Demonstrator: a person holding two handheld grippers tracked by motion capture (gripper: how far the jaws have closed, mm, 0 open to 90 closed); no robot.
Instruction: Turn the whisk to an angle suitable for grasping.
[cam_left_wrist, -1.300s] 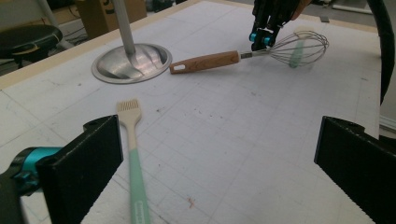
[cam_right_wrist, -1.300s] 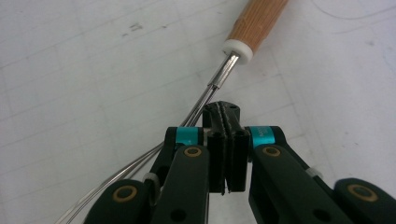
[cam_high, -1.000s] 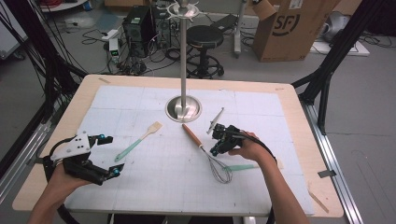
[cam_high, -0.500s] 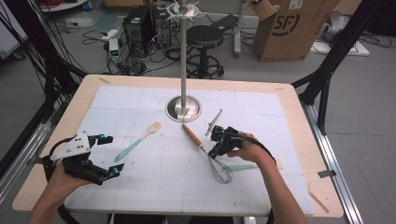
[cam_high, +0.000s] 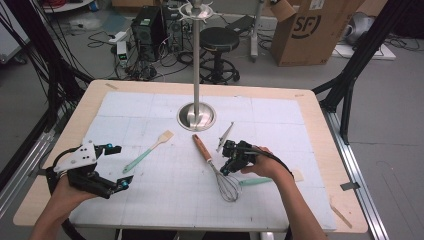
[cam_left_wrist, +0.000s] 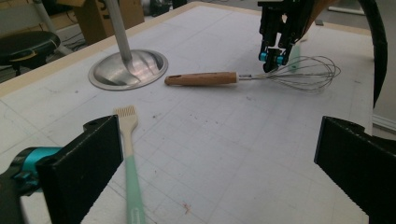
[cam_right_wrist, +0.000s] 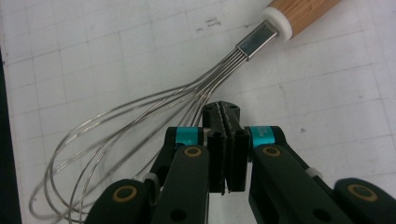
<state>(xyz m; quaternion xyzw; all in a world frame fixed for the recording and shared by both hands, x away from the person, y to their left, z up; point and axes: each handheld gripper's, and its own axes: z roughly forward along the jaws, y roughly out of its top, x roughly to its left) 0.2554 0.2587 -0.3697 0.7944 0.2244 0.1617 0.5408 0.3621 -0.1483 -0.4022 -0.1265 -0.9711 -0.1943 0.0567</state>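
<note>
A wire whisk (cam_high: 220, 172) with a wooden handle (cam_left_wrist: 201, 79) lies on the white mat right of centre. My right gripper (cam_high: 226, 169) is shut, its tips (cam_right_wrist: 223, 109) pressed together right over the whisk wires (cam_right_wrist: 140, 121) near the neck. Whether a wire is pinched I cannot tell. In the left gripper view the right gripper (cam_left_wrist: 273, 58) points down at the whisk. My left gripper (cam_high: 121, 165) rests open at the mat's front left, its jaws (cam_left_wrist: 219, 177) wide apart with nothing between them. A brush with a teal handle (cam_high: 147, 150) lies just beyond it.
A steel stand pole rises from a round base (cam_high: 196, 116) at the mat's far middle. A small metal tool (cam_high: 225, 136) lies behind the right gripper. Another teal handle (cam_high: 255, 181) pokes out under the right hand. The wooden table rim (cam_high: 320, 130) surrounds the mat.
The right gripper has edged slightly toward the whisk wires, staying shut. The left hand has not moved.
</note>
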